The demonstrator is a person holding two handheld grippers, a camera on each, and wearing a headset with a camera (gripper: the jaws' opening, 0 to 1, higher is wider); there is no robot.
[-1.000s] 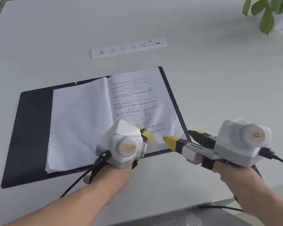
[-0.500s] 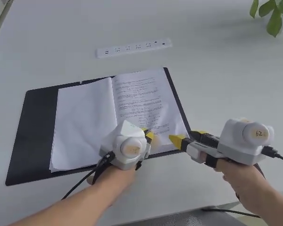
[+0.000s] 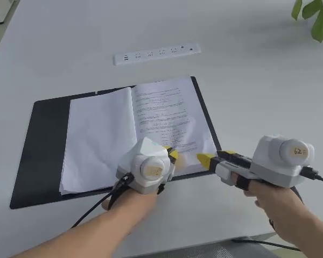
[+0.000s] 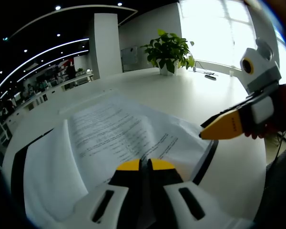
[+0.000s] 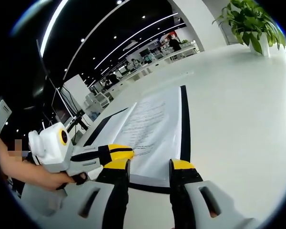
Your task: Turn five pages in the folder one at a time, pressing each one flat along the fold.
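Only the camera drifts (nothing else moves): left gripper [image 4: 145, 165] stays pressed together at the printed page's [image 3: 164, 115] lower edge; right gripper [image 5: 150, 164] stays spread beside the folder's [image 3: 43, 156] corner.

Left gripper [image 4: 145, 164] is held jaws closed over the near edge of the folder [image 3: 43, 140], beside its fold. Right gripper [image 5: 150, 167] is held jaws apart, just off the folder's near right corner.

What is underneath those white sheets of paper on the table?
A flat black folder lies open under the white paper sheets; its cover shows along the left and right edges. Whatever binds the sheets underneath is covered.
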